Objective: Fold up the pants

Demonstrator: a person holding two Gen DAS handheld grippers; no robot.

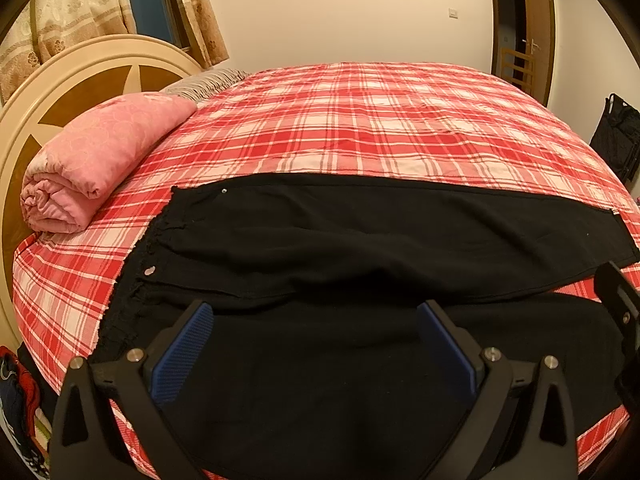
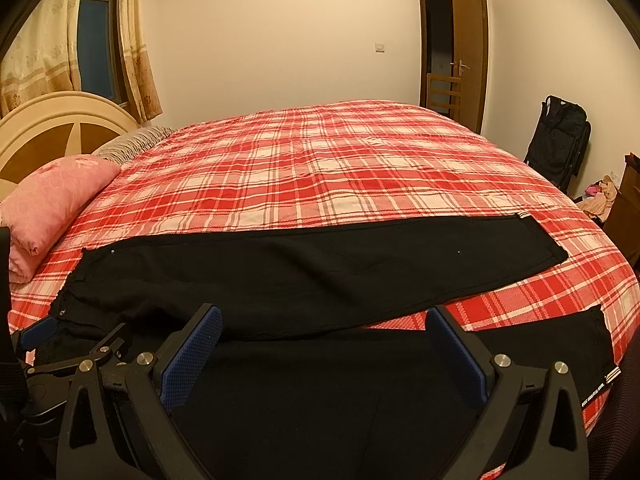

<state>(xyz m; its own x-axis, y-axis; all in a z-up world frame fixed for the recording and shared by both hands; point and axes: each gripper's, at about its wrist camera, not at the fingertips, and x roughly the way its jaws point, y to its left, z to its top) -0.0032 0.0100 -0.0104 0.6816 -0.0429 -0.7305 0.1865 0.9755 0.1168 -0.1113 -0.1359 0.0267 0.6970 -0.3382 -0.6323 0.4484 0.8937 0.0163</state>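
Note:
Black pants [image 1: 360, 240] lie spread flat on the red plaid bed [image 1: 360, 120], waistband at the left, legs stretching right. In the right wrist view the pants [image 2: 320, 272] show both legs, the far one ending at a hem and the near one at a striped cuff [image 2: 600, 384]. My left gripper [image 1: 314, 344] is open with blue pads, hovering over the near leg close to the waist. My right gripper [image 2: 324, 352] is open over the near leg further right. The left gripper also shows at the left edge of the right wrist view [image 2: 80, 344].
A rolled pink quilt [image 1: 92, 160] lies at the bed's left by the cream headboard [image 1: 60, 88]. A black bag [image 2: 560, 140] stands by the wall at the right, next to an open wooden door [image 2: 464, 48]. Clothes lie on the floor at the far right [image 2: 600, 200].

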